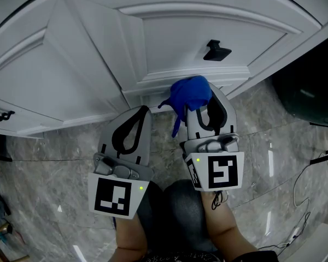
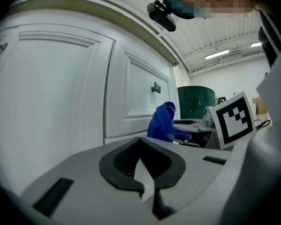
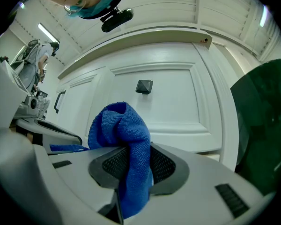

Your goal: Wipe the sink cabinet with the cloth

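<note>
Since the job is wiping, the right tool (image 1: 206, 101) is clamped on the single blue cloth (image 1: 190, 94). A bunched wad stands proud of the jaws at 12 o'clock to serve as the pad, and a tail hangs back between them. That wad sits at the lower rail of the sink cabinet (image 1: 169, 31), with the square black knob (image 1: 216, 51) above it at 12 o'clock; whether it touches the paint I cannot tell. The left tool (image 1: 142, 113), at 9 o'clock of the right one, has its jaws together on nothing, probably kept clear as a spare. Count: two tools, one cloth, two door fronts, one knob, and one bar handle (image 1: 1, 115) far off at 9 o'clock. Grey stone floor (image 1: 54, 162) lies beneath.
</note>
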The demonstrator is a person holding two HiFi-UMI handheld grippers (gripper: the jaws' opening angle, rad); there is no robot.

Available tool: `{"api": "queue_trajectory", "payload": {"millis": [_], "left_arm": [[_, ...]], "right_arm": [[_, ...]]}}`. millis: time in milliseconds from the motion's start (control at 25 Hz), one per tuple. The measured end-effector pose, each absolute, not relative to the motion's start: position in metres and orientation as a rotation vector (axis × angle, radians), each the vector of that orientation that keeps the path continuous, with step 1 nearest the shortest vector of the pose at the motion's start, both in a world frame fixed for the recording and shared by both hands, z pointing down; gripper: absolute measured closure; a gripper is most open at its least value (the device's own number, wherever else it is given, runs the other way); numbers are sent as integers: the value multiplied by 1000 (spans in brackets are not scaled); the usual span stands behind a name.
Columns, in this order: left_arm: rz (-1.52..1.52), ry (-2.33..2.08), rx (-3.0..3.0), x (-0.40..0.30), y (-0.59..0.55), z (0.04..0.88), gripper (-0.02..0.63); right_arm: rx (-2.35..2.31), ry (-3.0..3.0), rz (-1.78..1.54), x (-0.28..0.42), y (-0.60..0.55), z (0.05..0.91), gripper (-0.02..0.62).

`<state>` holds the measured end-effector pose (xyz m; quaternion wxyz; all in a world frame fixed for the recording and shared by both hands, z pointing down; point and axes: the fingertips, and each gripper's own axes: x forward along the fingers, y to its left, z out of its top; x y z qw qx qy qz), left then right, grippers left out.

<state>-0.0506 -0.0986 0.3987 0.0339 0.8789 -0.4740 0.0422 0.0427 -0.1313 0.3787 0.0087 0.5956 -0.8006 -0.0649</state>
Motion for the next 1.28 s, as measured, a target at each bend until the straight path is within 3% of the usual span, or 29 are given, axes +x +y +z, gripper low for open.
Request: {"api": "queue_trajectory", "payload": {"millis": [1280], "left_arm": [[134,-1454,2706,-47,-99,399,606]], "right_arm": [[1980,-2421,-190,75,-133,381,479]]}}
